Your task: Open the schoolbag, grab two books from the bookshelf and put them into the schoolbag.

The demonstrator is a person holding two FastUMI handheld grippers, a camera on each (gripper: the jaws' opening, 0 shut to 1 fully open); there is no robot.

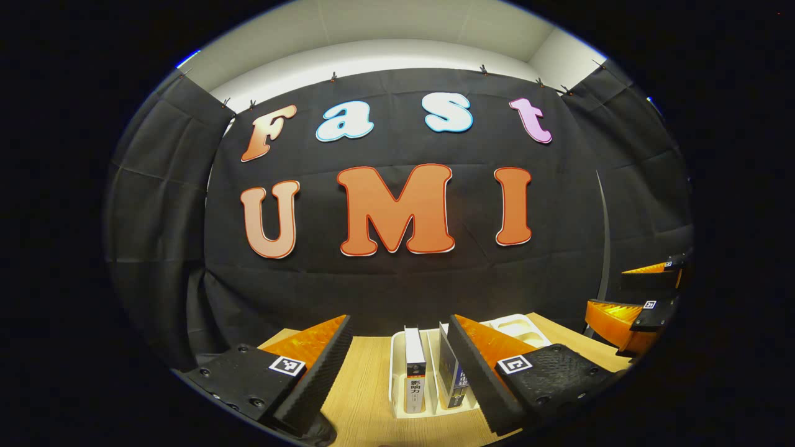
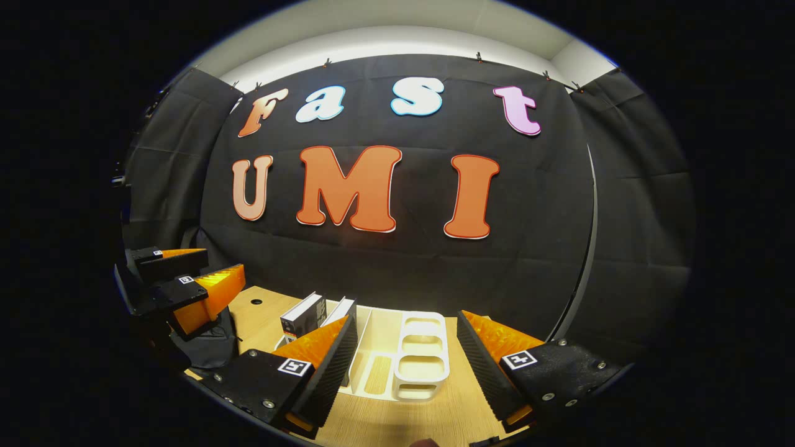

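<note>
Spreading wide at the bottom of the left gripper view, the fingers of the left gripper [image 1: 397, 366] are held apart with nothing between them, raised above a light wooden table [image 1: 363, 397]. Between and just beyond those fingers a white plastic bookshelf [image 1: 397, 372] is seen standing on the table, with two books upright in its slots: a white-spined book [image 1: 414, 369] to the left and a second book [image 1: 450, 372] beside it, partly hidden behind the right-hand finger. An open-framed end section of the rack [image 1: 518, 329] is seen past that finger. At the right edge of that view the right gripper [image 1: 649, 298] is caught from the side, well apart from the shelf. In the right gripper view the right gripper [image 2: 407, 366] is likewise held with its fingers apart and empty, poised over the table [image 2: 379, 422]. Ahead of them the bookshelf [image 2: 379, 347] is seen from its other end, its looped white end frame [image 2: 422, 357] nearest and bare dividers behind it. The two books [image 2: 304, 315] are seen leaning in the far slots, close together. Farther left the left gripper [image 2: 186, 285] is seen from the side, with a dark, crumpled fabric thing [image 2: 208, 347] lying beneath it at the table's edge; whether this is the schoolbag cannot be told.
</note>
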